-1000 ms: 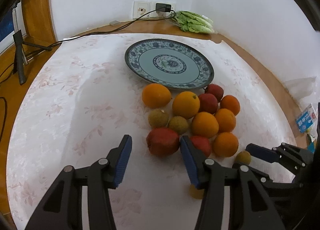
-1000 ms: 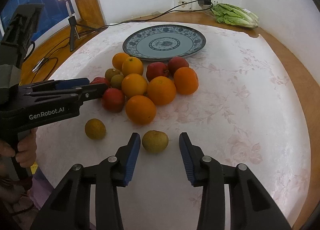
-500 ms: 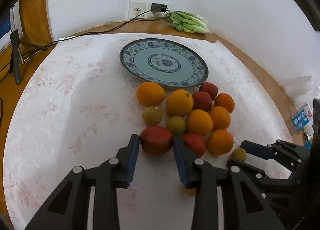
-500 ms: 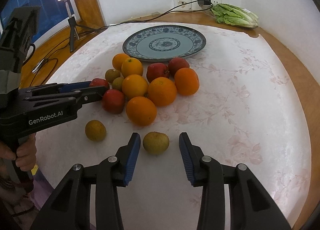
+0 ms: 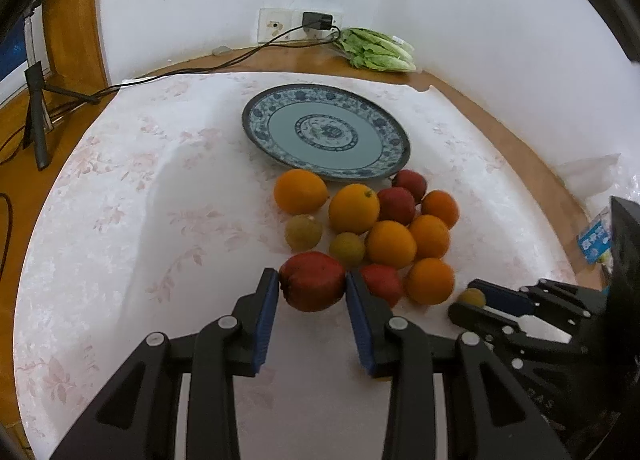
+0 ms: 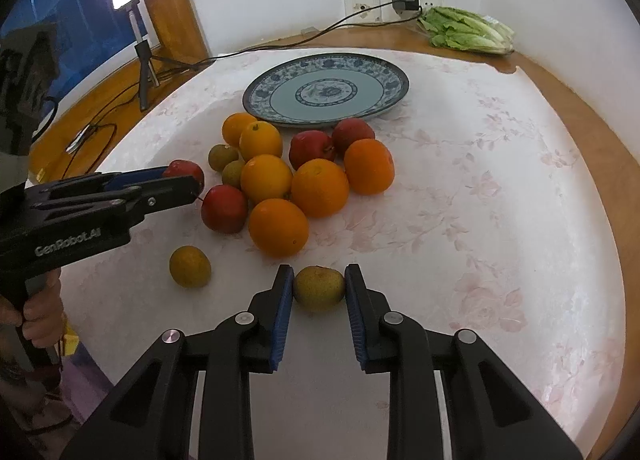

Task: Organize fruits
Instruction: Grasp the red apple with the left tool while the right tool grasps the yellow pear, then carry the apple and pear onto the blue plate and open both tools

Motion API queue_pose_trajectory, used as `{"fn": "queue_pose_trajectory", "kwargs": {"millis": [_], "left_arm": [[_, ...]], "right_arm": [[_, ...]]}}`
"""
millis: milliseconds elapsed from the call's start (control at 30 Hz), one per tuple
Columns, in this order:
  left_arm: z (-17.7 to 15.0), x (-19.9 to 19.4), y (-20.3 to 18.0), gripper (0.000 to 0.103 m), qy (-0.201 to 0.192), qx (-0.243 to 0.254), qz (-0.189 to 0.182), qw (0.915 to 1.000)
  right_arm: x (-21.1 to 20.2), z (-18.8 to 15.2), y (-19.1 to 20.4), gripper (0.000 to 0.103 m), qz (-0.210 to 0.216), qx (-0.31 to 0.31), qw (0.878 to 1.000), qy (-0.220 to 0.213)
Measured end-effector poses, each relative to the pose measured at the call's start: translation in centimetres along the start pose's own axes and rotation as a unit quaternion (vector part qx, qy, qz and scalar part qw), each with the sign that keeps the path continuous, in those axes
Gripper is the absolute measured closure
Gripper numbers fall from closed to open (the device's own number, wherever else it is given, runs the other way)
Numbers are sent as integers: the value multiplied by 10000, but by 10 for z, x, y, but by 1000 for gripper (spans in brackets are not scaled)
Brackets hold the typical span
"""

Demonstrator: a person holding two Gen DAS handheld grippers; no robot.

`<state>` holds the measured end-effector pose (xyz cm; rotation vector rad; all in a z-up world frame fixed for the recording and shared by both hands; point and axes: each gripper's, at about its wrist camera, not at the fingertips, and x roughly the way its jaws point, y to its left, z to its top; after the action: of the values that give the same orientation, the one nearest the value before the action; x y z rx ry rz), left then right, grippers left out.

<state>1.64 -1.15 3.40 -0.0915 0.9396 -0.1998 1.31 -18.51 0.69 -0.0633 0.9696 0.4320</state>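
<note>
L gripper [image 5: 312,290] has closed on the red apple [image 5: 313,281] at the near-left corner of the fruit pile; both blue pads touch its flanks, so it's pinched, apple resting on the white floral tablecloth [image 5: 120,219]. The apple sits dead ahead between the fingertips, slightly squat, wider than tall, its wide axis running pad to pad; can't tell where the stem points. Just R of it, touching or nearly so, a second red apple [image 5: 382,284], w/ a small greenish fruit [image 5: 347,248] right behind, so the lift prob. wants to go straight up, not sideways. Past the pile, the blue-patterned plate [image 5: 326,135] lies beyond & slightly R, nothing on it; looks like the drop spot, though that's a guess from the task. Moving R: oranges [image 6: 320,187] cluster mid-table, & a loose yellow-green fruit [image 6: 190,266] sits apart on the near side, between the two tools. R gripper [image 6: 319,288] has just been closing & now clamps the small russet-green fruit [image 6: 319,288], the nearest-R one, well clear of the pile; pads press both sides. It's near round, no real long axis, a dimple facing up. Plate [image 6: 396,87] lies straight beyond this gripper across the pile. L is nearer the pile, R has the freer lift path. Nothing organized yet, I'd judge.
</note>
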Motion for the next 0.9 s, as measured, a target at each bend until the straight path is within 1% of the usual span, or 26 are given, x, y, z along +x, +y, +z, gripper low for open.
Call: {"fn": "queue_pose_trajectory", "kwargs": {"millis": [200,333,467,600,767,900], "left_arm": [[6,-8,-2,67,-73,73,91,9999],[12,-12,1,67,-46,-4,-1,10000],[20,-19,0,67,-107,57,-1,9999],[28,-25,-2,67,-104,62,-94,9999],[36,-34,-7,67,-197,140,-55,9997],[45,-39,-9,67,-243,161,-108,9995]], "right_arm": [[-10,12,-4,76,110,22,9999,-26],[-18,20,-5,76,217,60,9997,-18],[-25,29,-3,76,254,5,9997,-48],[-30,33,-4,76,346,82,9994,-21],[-47,38,-9,76,262,142,9994,-190],[-62,47,-15,76,279,201,9989,-322]]}}
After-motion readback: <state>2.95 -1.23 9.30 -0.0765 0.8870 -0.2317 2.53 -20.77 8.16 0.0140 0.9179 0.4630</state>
